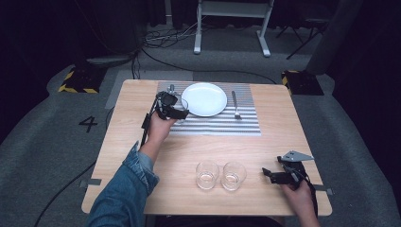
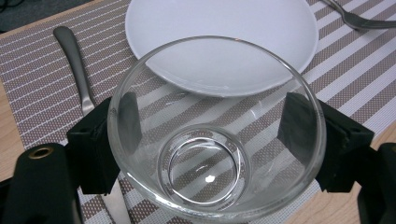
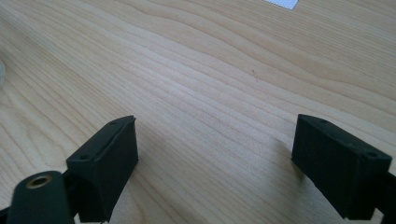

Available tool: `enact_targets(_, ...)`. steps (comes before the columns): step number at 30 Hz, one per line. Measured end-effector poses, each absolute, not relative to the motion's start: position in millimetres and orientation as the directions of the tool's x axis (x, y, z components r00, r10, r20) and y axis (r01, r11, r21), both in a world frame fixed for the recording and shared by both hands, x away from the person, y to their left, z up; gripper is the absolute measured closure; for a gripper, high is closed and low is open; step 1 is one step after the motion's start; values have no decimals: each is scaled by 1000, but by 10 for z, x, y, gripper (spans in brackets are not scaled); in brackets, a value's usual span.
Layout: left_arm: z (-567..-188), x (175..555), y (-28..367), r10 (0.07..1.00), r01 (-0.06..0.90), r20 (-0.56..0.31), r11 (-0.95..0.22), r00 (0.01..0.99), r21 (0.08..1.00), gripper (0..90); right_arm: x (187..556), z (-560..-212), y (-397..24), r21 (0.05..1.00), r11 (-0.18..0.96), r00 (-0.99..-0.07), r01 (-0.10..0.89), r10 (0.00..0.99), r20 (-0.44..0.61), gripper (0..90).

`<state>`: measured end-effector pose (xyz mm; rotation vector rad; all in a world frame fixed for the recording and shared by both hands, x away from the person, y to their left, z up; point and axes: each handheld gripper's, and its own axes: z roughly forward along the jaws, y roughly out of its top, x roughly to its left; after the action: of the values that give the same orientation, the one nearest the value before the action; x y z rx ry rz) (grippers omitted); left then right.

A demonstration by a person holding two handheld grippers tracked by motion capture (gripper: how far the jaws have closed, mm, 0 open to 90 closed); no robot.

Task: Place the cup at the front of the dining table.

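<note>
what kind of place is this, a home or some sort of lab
Most likely a lab or recording studio, not a home: the wooden table stands on grey carpet with a taped number 4, yellow-black striped blocks, loose floor cables and dark surroundings.

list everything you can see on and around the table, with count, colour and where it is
table: 1, light wood, centre of the high view
placemat: 1, grey and white striped, far middle of the table
plate: 1, white, on the placemat
fork: 1, silver, on the placemat beside the plate, on the right in the high view
utensil handle: 1, silver, on the placemat at the plate's other side; its type is hidden
held glass: 1, clear, between the left gripper's jaws over the placemat
standing glasses: 2, clear, side by side near the table's front edge
white frame: 1, on the floor beyond the table
left gripper: black, closed on the held glass
right gripper: black, jaws apart over bare wood, front right
</note>
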<state>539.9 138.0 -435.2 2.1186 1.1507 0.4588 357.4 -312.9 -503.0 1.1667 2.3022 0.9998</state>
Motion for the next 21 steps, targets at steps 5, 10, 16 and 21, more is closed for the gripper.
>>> enact_targets(5, -4394, 5426, 1371, 834, 604, -9, -391, 551, 695, 187, 3574, -5031, -3129, 735, 404, -588, 545, 809, -9, 145)
enact_targets(10, -4438, 5449, 1372, 833, 616, -13, -398, 553, 680, 187, 3574, -5031, -3129, 735, 404, -588, 545, 809, -9, 145)
enact_targets(16, -4443, 5444, 1373, 835, 613, 9, -412, 551, 674, 186, 3574, -5030, -3129, 734, 405, -588, 545, 809, -9, 145)
enact_targets(21, -4460, 5414, 1367, 827, 613, 5, -421, 562, 668, 185, 3574, -5030, -3129, 734, 405, -588, 545, 809, -10, 145)
